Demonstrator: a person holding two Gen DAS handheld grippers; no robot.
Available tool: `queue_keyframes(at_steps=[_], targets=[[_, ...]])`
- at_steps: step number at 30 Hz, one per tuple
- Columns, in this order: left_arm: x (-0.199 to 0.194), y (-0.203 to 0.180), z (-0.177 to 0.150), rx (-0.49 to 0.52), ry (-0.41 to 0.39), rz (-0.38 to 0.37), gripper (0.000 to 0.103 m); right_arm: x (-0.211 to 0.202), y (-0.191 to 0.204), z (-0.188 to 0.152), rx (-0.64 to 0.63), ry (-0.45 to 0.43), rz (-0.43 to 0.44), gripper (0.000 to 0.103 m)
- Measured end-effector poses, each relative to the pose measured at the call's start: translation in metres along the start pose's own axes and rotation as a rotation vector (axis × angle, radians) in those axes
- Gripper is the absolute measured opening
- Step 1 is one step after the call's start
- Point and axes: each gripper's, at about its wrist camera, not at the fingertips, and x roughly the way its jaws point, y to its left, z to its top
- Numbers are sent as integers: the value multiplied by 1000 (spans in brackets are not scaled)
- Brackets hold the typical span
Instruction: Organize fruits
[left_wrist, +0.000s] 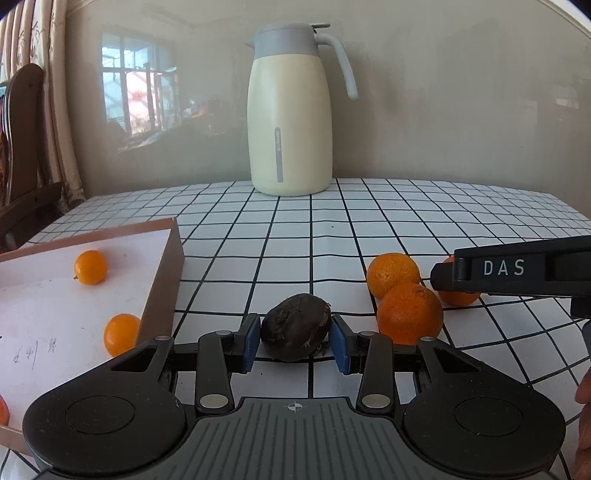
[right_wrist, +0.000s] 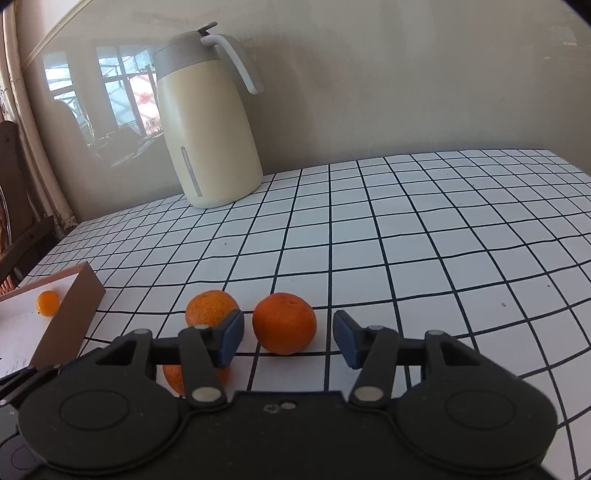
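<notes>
Now closing in on two fruits at once. Left gripper (left_wrist: 295, 338): blue-padded jaws set tight either side of a dark brown wrinkled round fruit (left_wrist: 296, 325), pads touching or all but touching its flanks, fruit resting on the white table with black grid lines (left_wrist: 424, 218); cannot tell for sure whether the squeeze is firm. Right gripper (right_wrist: 289, 341): jaws apart, straddling a deep orange mandarin (right_wrist: 284, 323), a clear gap on the right pad's side, left pad near the skin but apart. Judged step: grasping, nothing lifted yet.

Next, likely: finish the squeeze on both, lift straight up, carry leftward to the shallow cardboard tray with white lining (left_wrist: 162, 291), already holding small orange kumquat-like fruits (left_wrist: 90, 267).

Just beside the mandarin: a paler speckled orange mandarin (right_wrist: 211, 310), right behind the right gripper's left finger, and a third orange fruit (right_wrist: 173, 376) partly hidden beneath that finger; a nudge could set either rolling. From the left wrist view, right gripper's black arm marked DAS reaching in over the orange cluster, so crossing paths needs care.

Tray's near wall standing close to the dark fruit's left: must clear that brown edge on the way over. Farther back, a tall cream and grey thermos jug (left_wrist: 291, 110) against the wall, well apart. Open table to the right and ahead.
</notes>
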Motion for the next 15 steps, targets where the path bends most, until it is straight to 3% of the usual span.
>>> queue_keyframes(at_steps=[8,15], targets=[[3,3,1,-21,20,-19,41,6,5,-2,-24,4,-7,31],[5,2,2,-20,23,-28,41,5,4,-2,-23,-5,-7,30]])
